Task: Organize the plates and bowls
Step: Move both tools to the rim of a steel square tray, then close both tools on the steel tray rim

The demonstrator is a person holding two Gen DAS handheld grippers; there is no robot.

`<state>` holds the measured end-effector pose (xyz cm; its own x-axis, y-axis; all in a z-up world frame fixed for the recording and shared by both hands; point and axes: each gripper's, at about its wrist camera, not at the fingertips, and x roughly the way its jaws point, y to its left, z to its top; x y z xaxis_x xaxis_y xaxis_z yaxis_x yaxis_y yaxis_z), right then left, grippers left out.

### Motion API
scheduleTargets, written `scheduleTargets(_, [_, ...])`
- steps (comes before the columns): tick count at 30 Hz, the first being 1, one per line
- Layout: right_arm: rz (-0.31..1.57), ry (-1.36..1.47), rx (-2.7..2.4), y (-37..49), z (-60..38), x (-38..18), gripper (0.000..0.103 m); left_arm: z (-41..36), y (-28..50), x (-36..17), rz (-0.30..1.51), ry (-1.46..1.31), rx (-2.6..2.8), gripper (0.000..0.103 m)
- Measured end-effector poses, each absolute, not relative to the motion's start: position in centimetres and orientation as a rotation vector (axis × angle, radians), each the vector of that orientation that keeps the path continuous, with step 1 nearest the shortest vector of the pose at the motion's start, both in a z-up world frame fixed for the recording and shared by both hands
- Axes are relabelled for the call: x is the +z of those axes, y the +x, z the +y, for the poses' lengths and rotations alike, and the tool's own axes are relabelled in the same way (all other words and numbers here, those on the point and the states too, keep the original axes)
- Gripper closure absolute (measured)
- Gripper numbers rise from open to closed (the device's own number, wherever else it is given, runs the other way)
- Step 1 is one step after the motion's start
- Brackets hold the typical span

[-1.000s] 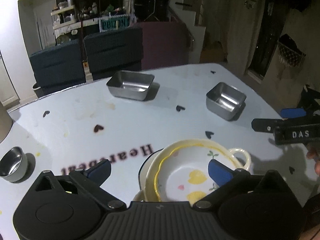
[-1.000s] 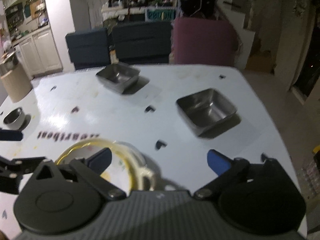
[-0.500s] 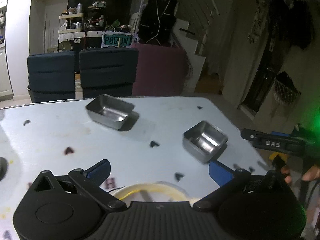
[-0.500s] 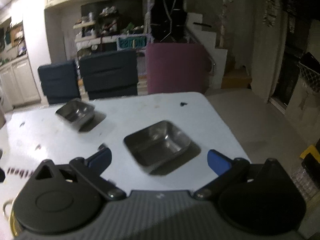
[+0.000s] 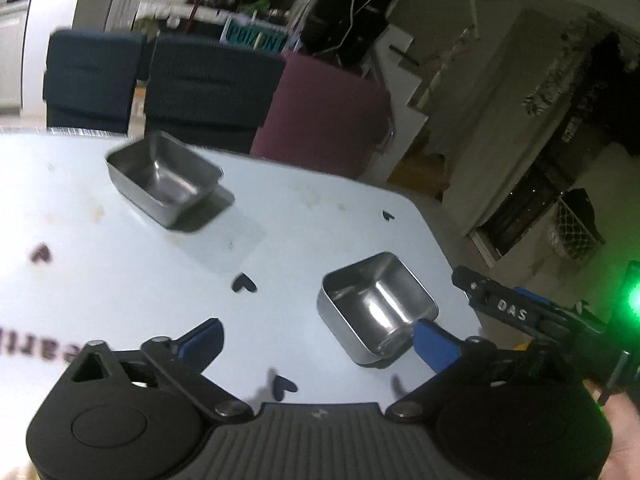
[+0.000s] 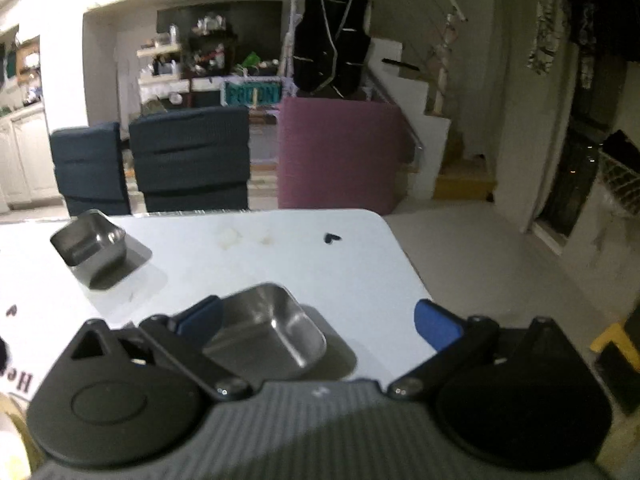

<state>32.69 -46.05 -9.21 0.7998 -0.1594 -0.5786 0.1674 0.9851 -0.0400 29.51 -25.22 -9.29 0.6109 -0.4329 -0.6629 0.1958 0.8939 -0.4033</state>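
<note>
Two hand-held black tools with blue pads close in on a pair of square stainless-steel bowls on a pale blue bench printed with small dark hearts. The left tool (image 5: 318, 338), whose jaws have just been narrowing a little, stands spread wide with nothing between its pads; its right pad hangs at the near rim of the nearer steel bowl (image 5: 376, 306), though whether it touches is hard to judge. The right tool (image 6: 318, 326) is likewise spread and empty, its left pad crossing the near corner of that same bowl (image 6: 266, 330), which sits close to the bench's right edge (image 6: 404, 256). The second steel bowl (image 5: 164, 178) rests well apart, toward the far side of the bench. A sliver of a yellow-rimmed dish (image 6: 14, 428) shows at the lower left of the right wrist view.

Both tools appear to be converging on one bowl, so they could knock together or nudge it. Thin, slick metal may skate rather than seat in a grip, and a shove toward the right would likely send it off the bench. Motion blur suggests the approach is brisk.
</note>
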Motion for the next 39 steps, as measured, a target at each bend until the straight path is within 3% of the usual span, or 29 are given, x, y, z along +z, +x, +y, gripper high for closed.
scheduleTargets(2, [0.623,0.065,-0.181,33.6,-47.0,-10.0,0.008,-25.7,30.4,-10.3,0.873,-0.339,-0.365,0.01])
scheduleTargets(7, [0.687,0.122,-0.158,35.9,-48.1,-12.0,0.038,-27.1,32.5,-12.7,0.953,-0.416,-0.362,0.022])
scheduleTargets(15, [0.737,0.144,-0.086,38.3,-48.4,-13.5,0.051,-28.6,35.9,-15.8,1.021,-0.447,-0.376,0.037])
scheduleTargets(24, [0.788,0.079,-0.024,40.6,-46.6,-15.1,0.052,-29.1,37.6,-17.9,1.067,-0.466,-0.395,0.052])
scheduleTargets(26, [0.801,0.072,-0.042,41.0,-46.4,-15.2,0.056,-29.2,37.6,-17.7,1.067,-0.462,-0.412,0.061])
scheduleTargets(30, [0.822,0.069,-0.074,41.4,-47.1,-15.4,0.082,-29.4,37.1,-17.4,1.076,-0.443,-0.44,0.073])
scheduleTargets(31, [0.829,0.08,-0.069,41.2,-47.5,-15.3,0.083,-29.6,36.9,-17.5,1.081,-0.437,-0.445,0.077])
scheduleTargets(39, [0.953,0.107,0.044,38.6,-48.0,-15.7,0.093,-29.3,36.9,-17.4,1.067,-0.396,-0.425,0.079])
